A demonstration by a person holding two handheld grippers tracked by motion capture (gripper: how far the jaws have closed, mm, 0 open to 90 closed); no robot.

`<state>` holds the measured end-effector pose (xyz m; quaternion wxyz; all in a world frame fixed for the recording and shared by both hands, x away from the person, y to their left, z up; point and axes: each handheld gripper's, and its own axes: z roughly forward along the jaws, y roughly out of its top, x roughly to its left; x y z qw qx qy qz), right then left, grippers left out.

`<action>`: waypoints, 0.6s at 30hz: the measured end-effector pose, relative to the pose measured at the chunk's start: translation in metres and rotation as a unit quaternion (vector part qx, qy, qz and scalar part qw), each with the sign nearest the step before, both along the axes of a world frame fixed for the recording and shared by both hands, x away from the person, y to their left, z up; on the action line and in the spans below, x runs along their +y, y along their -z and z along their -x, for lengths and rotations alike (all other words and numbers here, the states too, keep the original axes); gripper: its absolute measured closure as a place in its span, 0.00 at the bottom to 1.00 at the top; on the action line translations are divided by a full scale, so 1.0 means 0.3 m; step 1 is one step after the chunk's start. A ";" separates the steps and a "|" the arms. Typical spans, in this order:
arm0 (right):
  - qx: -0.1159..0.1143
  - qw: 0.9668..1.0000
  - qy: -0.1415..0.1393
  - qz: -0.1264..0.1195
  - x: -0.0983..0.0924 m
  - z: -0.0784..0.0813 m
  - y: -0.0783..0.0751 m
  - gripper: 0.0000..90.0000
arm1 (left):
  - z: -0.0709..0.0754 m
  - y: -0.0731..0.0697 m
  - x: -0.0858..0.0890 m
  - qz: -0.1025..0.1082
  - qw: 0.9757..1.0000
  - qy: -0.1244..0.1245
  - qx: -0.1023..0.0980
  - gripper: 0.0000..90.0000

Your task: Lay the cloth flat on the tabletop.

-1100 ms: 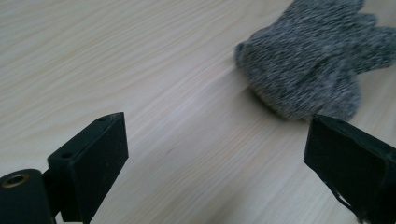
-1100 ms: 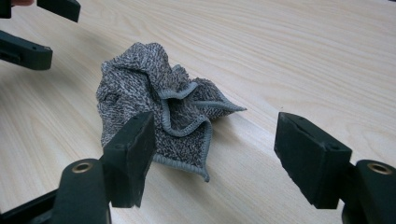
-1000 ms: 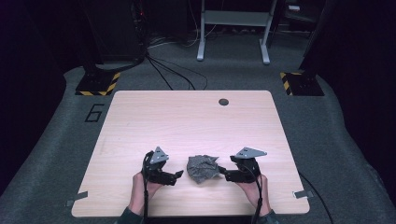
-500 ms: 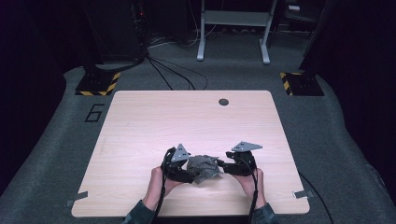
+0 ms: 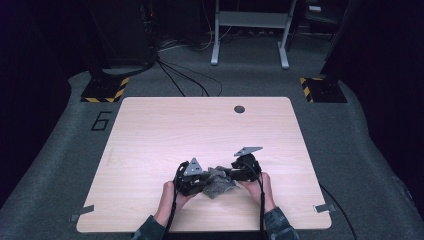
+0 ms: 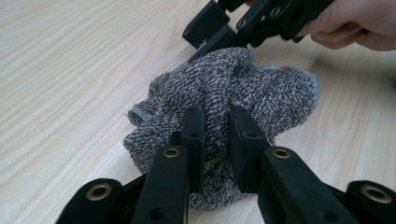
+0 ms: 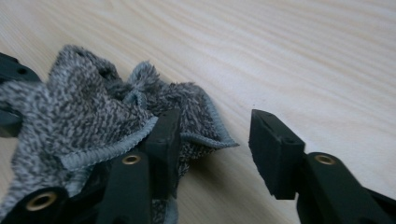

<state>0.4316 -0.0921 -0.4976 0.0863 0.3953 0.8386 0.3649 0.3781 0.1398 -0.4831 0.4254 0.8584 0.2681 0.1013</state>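
near the table's (image 5: 150, 130) front edge lies the crumpled grey cloth (image 6: 224, 98); my left gripper (image 6: 215, 135) has just pinched a fold, my right gripper (image 7: 215, 140) is half open, closing on a corner. next: grip, then spread.

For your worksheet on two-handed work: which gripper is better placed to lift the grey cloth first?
Probably the left. The left gripper has just been closing and its fingers already pinch a fold of the cloth. The right gripper has been closing too, but only an edge lies between its open fingers.
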 end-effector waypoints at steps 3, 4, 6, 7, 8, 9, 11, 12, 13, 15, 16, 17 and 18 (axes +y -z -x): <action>-0.002 1.000 -0.013 0.024 0.023 -0.001 0.018 0.76 | 0.006 0.001 0.013 0.003 1.000 -0.004 -0.003 0.89; -0.003 0.999 -0.014 0.033 0.030 0.003 0.022 0.80 | 0.008 0.001 0.019 0.008 1.000 -0.004 -0.002 0.89; -0.009 0.999 -0.011 0.051 0.043 0.011 0.030 0.88 | 0.014 0.000 0.033 0.010 1.000 -0.010 -0.006 0.90; -0.014 0.998 -0.014 0.060 0.045 0.014 0.036 0.90 | 0.016 0.001 0.042 0.012 1.000 -0.012 -0.008 0.90; -0.016 0.998 -0.012 0.061 0.049 0.020 0.040 0.93 | 0.018 0.001 0.050 0.013 1.000 -0.014 -0.005 0.90; -0.022 0.998 -0.014 0.059 0.048 0.021 0.043 0.94 | 0.020 0.001 0.060 0.015 1.000 -0.017 -0.007 0.90; -0.024 0.998 -0.014 0.061 0.046 0.024 0.043 0.96 | 0.024 0.002 0.078 0.020 0.999 -0.026 -0.010 0.90; -0.023 0.998 -0.015 0.061 0.045 0.024 0.042 0.96 | 0.027 0.001 0.088 0.023 0.999 -0.029 -0.009 0.90; -0.023 0.998 -0.013 0.061 0.045 0.024 0.042 0.96 | 0.027 0.000 0.098 0.026 0.999 -0.032 -0.012 0.90; -0.021 0.998 -0.006 0.061 0.046 0.030 0.042 0.97 | 0.030 -0.003 0.118 0.034 0.999 -0.038 -0.010 0.90; -0.029 0.997 -0.009 0.064 0.043 0.028 0.043 0.97 | 0.032 -0.003 0.128 0.040 0.998 -0.044 -0.013 0.90; -0.032 0.997 -0.009 0.066 0.042 0.030 0.043 0.97 | 0.031 -0.005 0.139 0.042 0.998 -0.046 -0.014 0.90; -0.031 0.997 -0.008 0.069 0.040 0.031 0.041 0.97 | 0.033 -0.007 0.150 0.046 0.998 -0.049 -0.011 0.90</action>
